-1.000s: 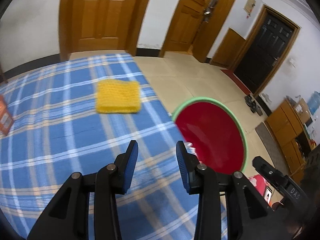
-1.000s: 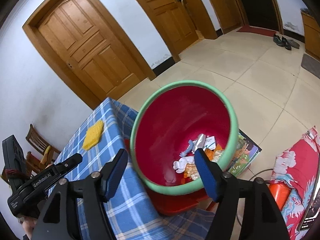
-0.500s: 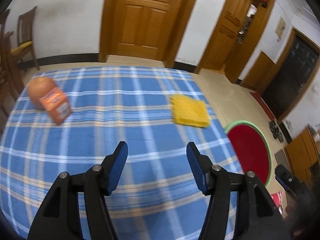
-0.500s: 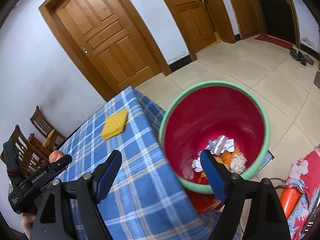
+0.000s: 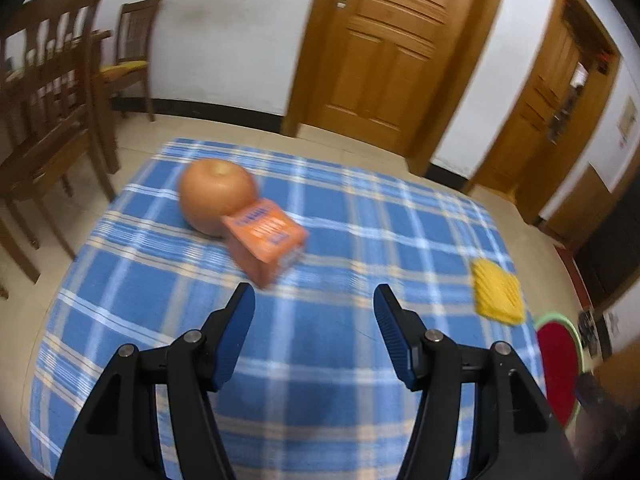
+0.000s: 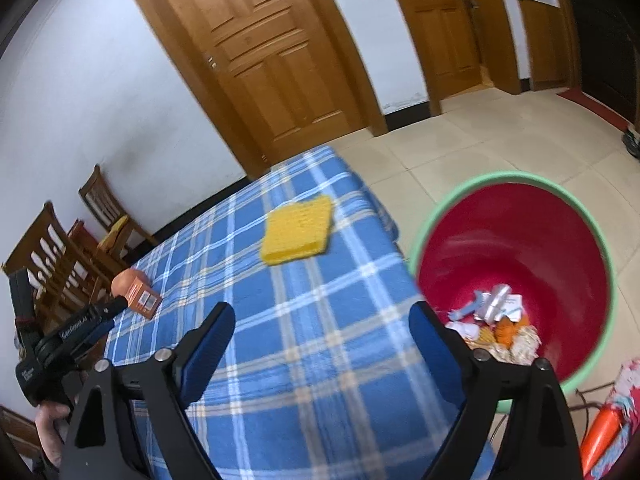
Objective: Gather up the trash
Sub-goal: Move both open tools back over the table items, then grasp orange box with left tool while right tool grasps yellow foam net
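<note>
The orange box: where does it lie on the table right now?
In the left wrist view, the orange box lies on the blue checked cloth ahead of the open left gripper, against the round orange fruit behind it.

White walls [image 5: 224, 36], wooden doors [image 5: 384, 52], chairs [image 5: 44, 92], tiled floor [image 6: 472, 140]

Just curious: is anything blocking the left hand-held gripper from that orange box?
Nothing visible. Only bare checked tablecloth lies between the left hand-held gripper and the orange box; the round fruit sits behind it.
</note>
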Motion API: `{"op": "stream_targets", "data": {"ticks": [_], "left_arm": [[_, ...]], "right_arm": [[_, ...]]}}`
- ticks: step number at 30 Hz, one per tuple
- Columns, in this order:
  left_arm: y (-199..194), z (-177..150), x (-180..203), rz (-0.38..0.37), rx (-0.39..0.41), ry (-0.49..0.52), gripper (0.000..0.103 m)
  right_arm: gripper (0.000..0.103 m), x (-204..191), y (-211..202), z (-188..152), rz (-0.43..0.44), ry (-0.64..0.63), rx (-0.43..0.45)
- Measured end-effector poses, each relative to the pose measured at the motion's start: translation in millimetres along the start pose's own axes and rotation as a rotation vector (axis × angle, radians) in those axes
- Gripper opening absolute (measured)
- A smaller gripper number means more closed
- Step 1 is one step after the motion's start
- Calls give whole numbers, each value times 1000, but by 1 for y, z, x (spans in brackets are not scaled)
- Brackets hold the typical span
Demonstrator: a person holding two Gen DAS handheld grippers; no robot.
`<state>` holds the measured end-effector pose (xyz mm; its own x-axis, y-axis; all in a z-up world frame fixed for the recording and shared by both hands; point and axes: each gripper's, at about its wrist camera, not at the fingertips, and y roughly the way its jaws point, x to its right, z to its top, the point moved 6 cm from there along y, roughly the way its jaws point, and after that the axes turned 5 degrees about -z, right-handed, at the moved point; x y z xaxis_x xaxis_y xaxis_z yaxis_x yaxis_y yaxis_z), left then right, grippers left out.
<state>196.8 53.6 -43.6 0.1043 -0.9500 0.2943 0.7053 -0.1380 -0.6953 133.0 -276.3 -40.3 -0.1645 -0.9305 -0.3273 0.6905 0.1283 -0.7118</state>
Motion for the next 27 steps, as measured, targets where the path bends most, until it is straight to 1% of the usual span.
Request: {"op": "stream_targets", "data": {"ticks": [3,6,8,10,14,19,23,24,25,26,27], "left_arm": [[8,6,-18,50,12,-29,62],[18,10,-28,74,8,-42,62],[25,10,-28,80,-2,-39,70],[34,12,-23,86,-3,-20,74],[49,15,-13,122,-14,18,75],[71,20,-9,174,-18,25,75],[80,18,-14,192,-30,5,75],[81,17,-16,188,-31,0,74],[81,17,-18,183,-30,-7,68],[81,16,-19,181,-26,-12,58],[81,16,-21,175,-24,-17,57]], "right_arm": [[92,-15,12,7,8,-40,-10],[93,-24,25,11,5,-69,-23],[93,-31,34,14,7,-90,-36],[95,-36,42,17,6,-110,-43],[96,-45,59,24,-4,-139,-57],[98,-46,75,31,-27,-151,-62],[99,-42,88,33,-38,-138,-81],[99,-41,92,33,-40,-133,-87],[99,-40,95,33,-44,-131,-93],[99,-39,99,33,-49,-129,-100],[99,-38,102,33,-54,-127,-105]]}}
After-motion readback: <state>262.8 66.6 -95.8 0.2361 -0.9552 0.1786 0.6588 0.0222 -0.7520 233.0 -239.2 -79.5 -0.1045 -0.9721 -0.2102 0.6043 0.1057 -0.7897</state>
